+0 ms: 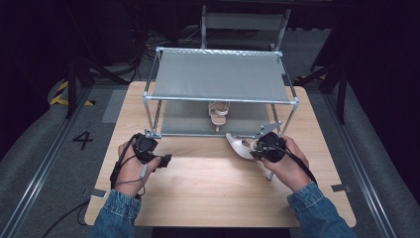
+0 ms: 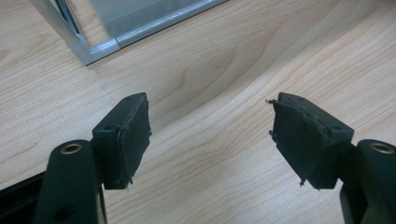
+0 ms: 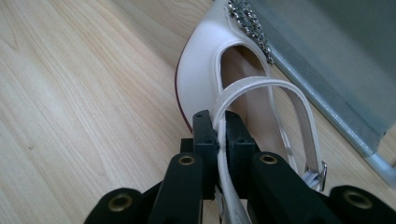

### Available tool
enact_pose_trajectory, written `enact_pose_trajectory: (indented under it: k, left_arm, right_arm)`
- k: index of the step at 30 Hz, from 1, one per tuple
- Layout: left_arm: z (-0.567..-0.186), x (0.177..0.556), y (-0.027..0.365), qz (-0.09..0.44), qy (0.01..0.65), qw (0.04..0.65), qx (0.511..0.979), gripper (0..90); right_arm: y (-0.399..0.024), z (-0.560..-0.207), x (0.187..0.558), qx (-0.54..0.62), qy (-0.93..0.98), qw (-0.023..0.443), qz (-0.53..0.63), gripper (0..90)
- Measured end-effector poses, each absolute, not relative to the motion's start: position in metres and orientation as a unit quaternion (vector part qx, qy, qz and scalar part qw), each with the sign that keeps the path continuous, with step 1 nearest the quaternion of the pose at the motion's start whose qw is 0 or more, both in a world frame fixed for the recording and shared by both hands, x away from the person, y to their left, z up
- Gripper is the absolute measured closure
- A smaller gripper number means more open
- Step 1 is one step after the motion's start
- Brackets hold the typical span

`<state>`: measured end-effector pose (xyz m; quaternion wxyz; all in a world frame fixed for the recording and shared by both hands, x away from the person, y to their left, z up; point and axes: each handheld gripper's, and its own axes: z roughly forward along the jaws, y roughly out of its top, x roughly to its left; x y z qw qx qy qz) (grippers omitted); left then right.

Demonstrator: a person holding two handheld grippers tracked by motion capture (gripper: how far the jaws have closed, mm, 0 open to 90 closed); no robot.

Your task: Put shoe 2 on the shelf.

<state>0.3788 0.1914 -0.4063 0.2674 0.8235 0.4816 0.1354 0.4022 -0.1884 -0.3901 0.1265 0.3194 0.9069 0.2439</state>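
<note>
A white high-heeled shoe [image 1: 238, 145] with a jewelled front [image 3: 201, 79] lies on the wooden table [image 1: 208, 188] just in front of the rack. My right gripper [image 1: 255, 148] [image 3: 222, 123] is shut on its thin heel strap [image 3: 261, 84], which runs between the two pads. The shoe's toe points toward the rack's lower shelf [image 3: 327, 70]. My left gripper [image 1: 146, 141] [image 2: 210, 135] rests open over bare wood near the rack's front left foot [image 2: 88, 49], nothing between its jaws. A matching shoe [image 1: 218, 113] stands on the lower shelf.
The metal-framed rack [image 1: 220, 99] with two grey fabric shelves takes up the far half of the table. Dark floor, cables and a chair lie beyond. Bare wood stretches between my hands and toward the near edge.
</note>
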Motion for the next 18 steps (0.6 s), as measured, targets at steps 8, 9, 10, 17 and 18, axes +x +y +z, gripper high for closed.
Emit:
enact_pose_trajectory:
  k: [8, 9, 10, 17, 18]
  left_arm:
    - [-0.403, 0.384, 0.193, 0.132, 0.478, 0.275, 0.823, 27.7]
    - [-0.403, 0.384, 0.193, 0.130, 0.478, 0.275, 0.824, 27.6]
    - [-0.403, 0.385, 0.194, 0.130, 0.478, 0.275, 0.824, 27.6]
    - [-0.402, 0.389, 0.194, 0.133, 0.474, 0.275, 0.826, 26.6]
    - [-0.402, 0.389, 0.193, 0.130, 0.475, 0.276, 0.825, 26.6]
  right_arm:
    - [-0.181, -0.378, 0.419, 0.325, 0.904, 0.145, 0.237, 86.0]
    - [-0.181, -0.378, 0.421, 0.327, 0.903, 0.146, 0.237, 85.9]
    - [-0.181, -0.377, 0.424, 0.330, 0.902, 0.147, 0.235, 85.9]
    - [-0.180, -0.374, 0.441, 0.346, 0.896, 0.166, 0.225, 85.9]
    - [-0.180, -0.374, 0.443, 0.347, 0.895, 0.170, 0.223, 85.9]
